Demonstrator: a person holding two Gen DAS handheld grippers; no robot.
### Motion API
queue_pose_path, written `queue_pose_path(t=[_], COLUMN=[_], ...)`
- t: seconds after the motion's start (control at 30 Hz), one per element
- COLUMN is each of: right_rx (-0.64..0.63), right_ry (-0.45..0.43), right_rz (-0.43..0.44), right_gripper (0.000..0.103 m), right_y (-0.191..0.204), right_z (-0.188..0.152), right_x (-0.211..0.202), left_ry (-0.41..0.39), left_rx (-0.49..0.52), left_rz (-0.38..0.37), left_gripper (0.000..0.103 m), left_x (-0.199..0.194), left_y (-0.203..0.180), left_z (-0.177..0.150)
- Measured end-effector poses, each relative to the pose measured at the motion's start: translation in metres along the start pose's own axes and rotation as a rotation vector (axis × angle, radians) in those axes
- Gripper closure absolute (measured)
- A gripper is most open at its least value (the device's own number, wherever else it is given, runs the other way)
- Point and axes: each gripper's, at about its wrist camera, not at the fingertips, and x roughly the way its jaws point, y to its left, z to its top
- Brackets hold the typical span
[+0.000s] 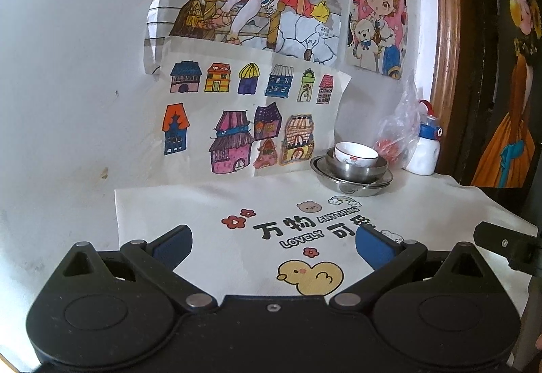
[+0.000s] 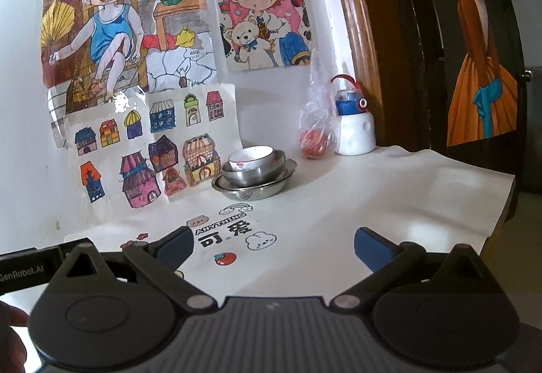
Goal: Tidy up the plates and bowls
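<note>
At the back of the worktop: the stack stood against the wall, a white ceramic bowl [image 1: 355, 154] nested in a steel bowl [image 1: 359, 169], that in turn on shallow steel plates [image 1: 342, 181]
Worktop: covered by a pale printed cloth [image 2: 355, 203], bare of dishes between the grippers and the stack
Left gripper [image 1: 272, 246]: jaws wide open, holding nothing, low over the cloth and well apart from the stack
Right gripper [image 2: 272, 247]: jaws wide open and empty too, just beside the left one, whose arm showed at the edge of its view
Task state: by the look of it the dishes were already gathered into one pile, with none seen loose
Risk, stack: the ceramic bowl sat tilted in the steel one; a nudge to the rim would likely rock it or slide it out
Risk, neighbours: a plastic bag [image 2: 315, 122] and a white bottle [image 2: 354, 129] stood near the stack's right; a wide approach from that side could knock them
Risk, cloth: dragging a jaw over it could bunch it and shift the pile
Edges: wall drawings [image 1: 237, 122] just behind and left of the stack; the cloth's right edge [image 2: 501, 203] hung over the worktop's drop
Open room: the front and centre, so a straight approach looked safest
</note>
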Motion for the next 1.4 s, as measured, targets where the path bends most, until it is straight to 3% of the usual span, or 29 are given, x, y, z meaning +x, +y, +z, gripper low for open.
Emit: queue_pose_path(t=[1.4], right_rx=[-0.003], right_ry=[0.063], right_rz=[0.003], right_gripper=[0.000], right_y=[0.001], right_z=[-0.008], right_x=[0.011], left_ry=[0.040], left_rx=[0.006], left_rz=[0.022], left_gripper=[0.001], left_x=[0.006], left_y=[0.002], left_z=[-0.015])
